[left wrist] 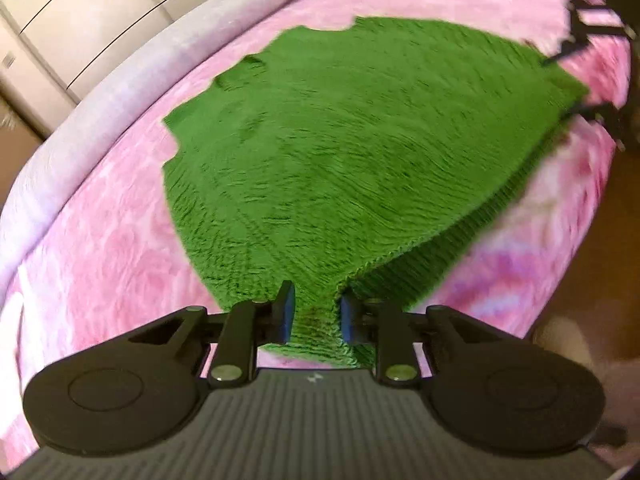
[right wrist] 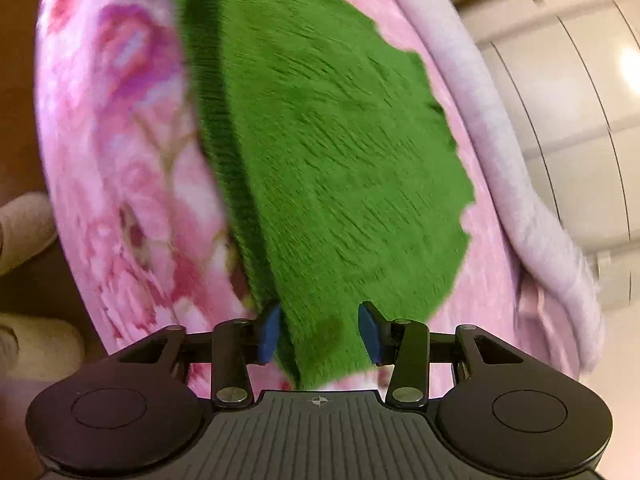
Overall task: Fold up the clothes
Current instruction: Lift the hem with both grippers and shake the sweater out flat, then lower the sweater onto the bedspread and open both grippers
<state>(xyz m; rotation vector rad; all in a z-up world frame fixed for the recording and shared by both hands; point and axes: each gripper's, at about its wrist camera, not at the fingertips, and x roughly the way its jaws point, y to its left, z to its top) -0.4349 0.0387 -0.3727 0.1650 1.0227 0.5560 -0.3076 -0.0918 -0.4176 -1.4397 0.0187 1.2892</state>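
A green knitted sweater (left wrist: 340,140) lies spread on a pink flowered blanket (left wrist: 100,240); its near edge is lifted off the bed. My left gripper (left wrist: 316,316) is shut on one near corner, and the knit fills the gap between its blue pads. My right gripper (right wrist: 320,332) holds the other corner of the sweater (right wrist: 320,160), with fabric spanning from pad to pad. The lifted edge runs taut between the two grippers, with a darker underside (right wrist: 224,128) showing. In the left wrist view the right gripper (left wrist: 576,80) shows as dark fingers at the sweater's far right corner.
A pale lilac blanket roll (left wrist: 132,76) borders the bed's far side, with cream cabinet doors (left wrist: 80,12) behind it. Brown floor (left wrist: 592,248) lies beside the bed. Two pale slippers (right wrist: 24,232) stand on the floor at the left of the right wrist view.
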